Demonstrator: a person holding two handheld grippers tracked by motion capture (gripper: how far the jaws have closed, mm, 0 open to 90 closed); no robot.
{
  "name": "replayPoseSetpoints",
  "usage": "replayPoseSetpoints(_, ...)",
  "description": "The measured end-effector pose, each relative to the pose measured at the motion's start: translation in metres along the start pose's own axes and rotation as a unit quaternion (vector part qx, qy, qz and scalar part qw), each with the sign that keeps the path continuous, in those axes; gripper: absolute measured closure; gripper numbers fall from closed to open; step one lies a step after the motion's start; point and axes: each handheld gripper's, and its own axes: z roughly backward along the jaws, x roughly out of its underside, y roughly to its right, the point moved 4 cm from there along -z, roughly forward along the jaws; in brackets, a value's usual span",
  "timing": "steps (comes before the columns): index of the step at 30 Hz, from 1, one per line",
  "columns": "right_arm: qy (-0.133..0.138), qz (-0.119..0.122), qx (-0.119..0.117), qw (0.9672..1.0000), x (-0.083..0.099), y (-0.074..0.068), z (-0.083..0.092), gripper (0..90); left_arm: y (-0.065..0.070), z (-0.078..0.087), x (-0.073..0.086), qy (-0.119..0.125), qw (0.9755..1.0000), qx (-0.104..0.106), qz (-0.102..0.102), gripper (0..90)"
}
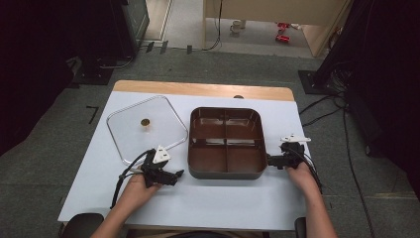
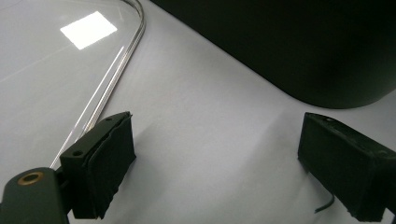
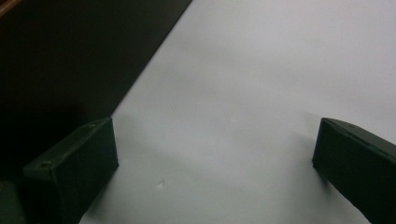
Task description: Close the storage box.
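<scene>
Both of my hands sit at the near side of the white table (image 1: 208,203), one on each side of the brown tray (image 1: 225,143). Left gripper (image 1: 179,173) rests low on the table, just left of the near left corner of the tray, and its two black pads (image 2: 105,158) stand wide apart with nothing between them but bare white table. Right gripper (image 1: 270,160) sits at the right wall of the tray, close to the near right corner, and I cannot tell if it touches. In the right gripper view its pads (image 3: 74,168) are wide apart too, with only table between them, and the dark tray wall (image 3: 70,60) is at the left. The tray is dark brown with four boxes inside, and it sits in the middle of the table. A clear glass lid (image 1: 146,128) lies flat on the table to the left of the tray, very close to it, with a small gold knob (image 1: 145,122) in its middle. Its shiny rim (image 2: 114,74) runs just past my left pad.
</scene>
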Motion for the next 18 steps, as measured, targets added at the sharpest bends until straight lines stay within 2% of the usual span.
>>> replayPoseSetpoints(6, 0.0, 0.0, 0.0, 1.0, -0.0001, 0.0, 0.0, 0.0, 0.0001, -0.0003, -0.0004, -0.001, 1.0, 0.0, 0.002, 10.5)
replayPoseSetpoints(9, 0.0, 0.0, 0.0, 1.0, 0.0, 0.0, 0.0, 0.0, 0.0033, -0.0014, -0.0016, -0.004, 0.9997, -0.015, 0.017, 9.9)
replayPoseSetpoints(10, 0.0, 0.0, 0.0, 1.0, 0.0, 0.0001, 0.0, 0.0, 0.0057, -0.0013, -0.0021, -0.008, 0.9994, -0.026, 0.023, 9.7)
replayPoseSetpoints(12, 0.0, 0.0, 0.0, 1.0, 0.0, 0.0001, 0.0, 0.0, 0.0071, -0.0007, -0.0032, -0.018, 0.9988, -0.034, 0.03, 10.3)
replayPoseSetpoints(15, 0.0, 0.0, 0.0, 1.0, -0.0001, 0.0, 0.0, 0.0, 0.0077, -0.001, -0.0071, -0.039, 0.998, -0.036, 0.035, 10.8)
replayPoseSetpoints(18, 0.0, 0.0, 0.0, 1.0, -0.0001, 0.0001, 0.0, 0.0, 0.0065, -0.0015, -0.0094, -0.052, 0.9978, -0.029, 0.029, 10.7)
